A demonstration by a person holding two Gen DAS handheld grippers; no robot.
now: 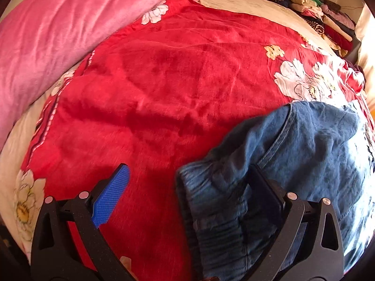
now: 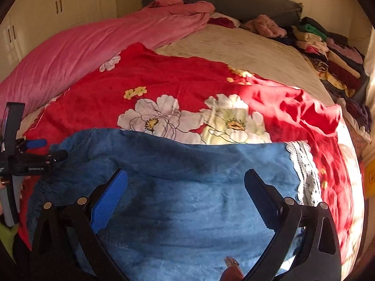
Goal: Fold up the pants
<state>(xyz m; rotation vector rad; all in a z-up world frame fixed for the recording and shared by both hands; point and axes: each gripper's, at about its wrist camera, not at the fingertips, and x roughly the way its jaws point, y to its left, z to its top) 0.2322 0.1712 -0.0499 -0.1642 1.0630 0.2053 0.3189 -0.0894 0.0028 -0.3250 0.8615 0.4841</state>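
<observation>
L gripper (image 1: 189, 196) wide open at pants (image 1: 293, 164) waistband, R gripper (image 2: 187, 201) wide open above

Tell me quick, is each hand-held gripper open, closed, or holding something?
Left hand-held gripper: open, blue jeans draped over one finger, not clamped.
Right hand-held gripper: open, holding nothing, above the jeans.

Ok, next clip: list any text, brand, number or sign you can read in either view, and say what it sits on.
"GenRobot AI": small white print on the black body of the left gripper, seen at the left edge of the right wrist view; small, so the reading is tentative.
Orange object at the right edge: a dark mark on it, too cropped to read.
Nothing readable on the blue jeans, the red floral blanket or the stacked clothes.
</observation>
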